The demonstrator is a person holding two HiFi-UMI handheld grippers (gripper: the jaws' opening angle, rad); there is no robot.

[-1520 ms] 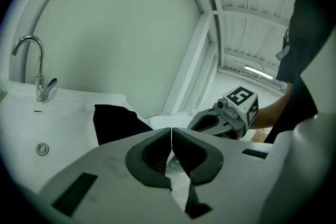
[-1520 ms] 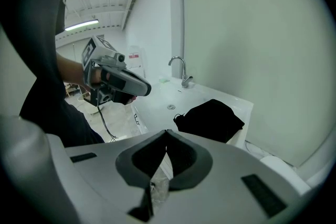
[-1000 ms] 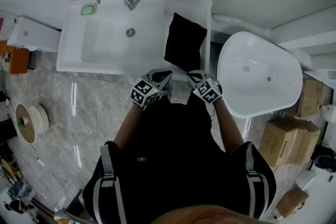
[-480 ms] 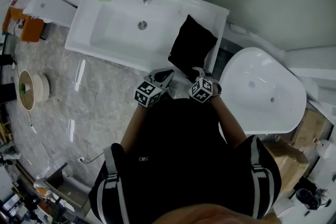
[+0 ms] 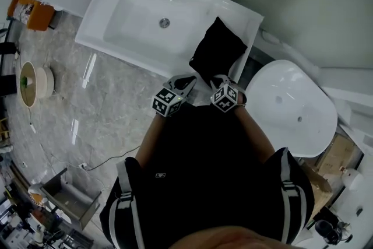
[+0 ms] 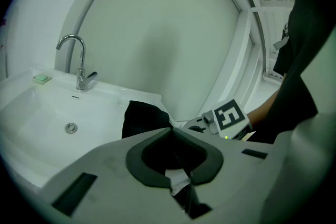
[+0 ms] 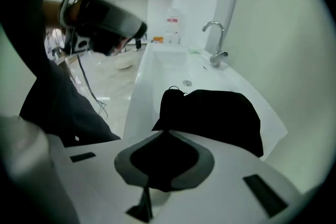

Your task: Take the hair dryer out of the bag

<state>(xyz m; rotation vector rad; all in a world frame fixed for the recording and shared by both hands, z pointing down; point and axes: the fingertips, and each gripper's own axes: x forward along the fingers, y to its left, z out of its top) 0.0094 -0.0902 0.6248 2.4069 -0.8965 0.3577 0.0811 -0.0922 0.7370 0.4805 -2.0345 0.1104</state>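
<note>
Opening step: bag [image 5: 217, 49] lay on right end of washbasin [image 5: 125, 29], hair dryer unseen, presumably inside. My left gripper [image 5: 190, 79] was closed at its near edge; right gripper [image 5: 217, 79] had just been closing onto bag fabric. Next, probably: spread mouth

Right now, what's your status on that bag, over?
Left claw shut at near edge of bag, grip unclear. Right claw just closed on bag fabric. Dryer not visible; bag on sink ledge. Nothing in the way.
</note>
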